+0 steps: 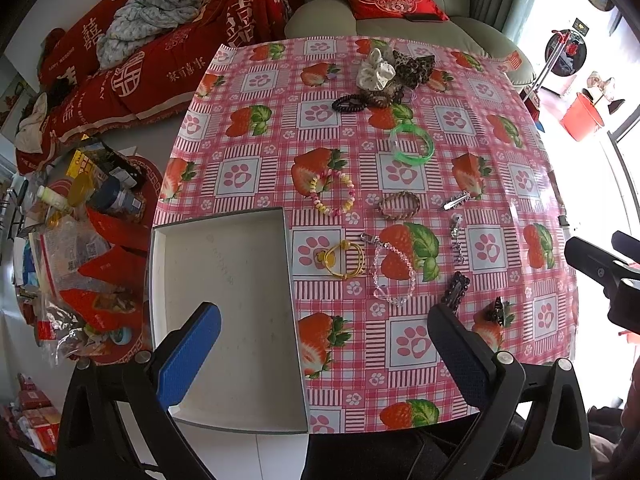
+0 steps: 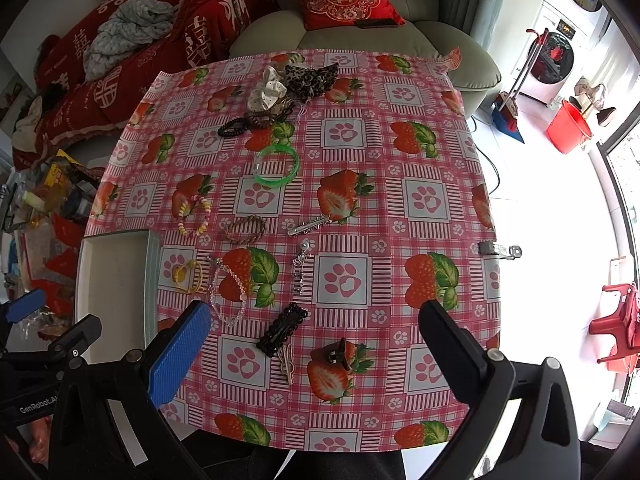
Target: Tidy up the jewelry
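A shallow white box lies open at the table's left front; it also shows in the right wrist view. Jewelry lies scattered on the strawberry tablecloth: a green bangle, a pastel bead bracelet, a braided brown bracelet, a yellow hair tie, a clear bead bracelet, a black hair clip and a small dark claw clip. My left gripper is open and empty above the box's right edge. My right gripper is open and empty above the clips.
Scrunchies and dark hair ties are piled at the table's far side. A silver clip and a chain lie to the right. A cluttered low table stands left. A sofa is behind.
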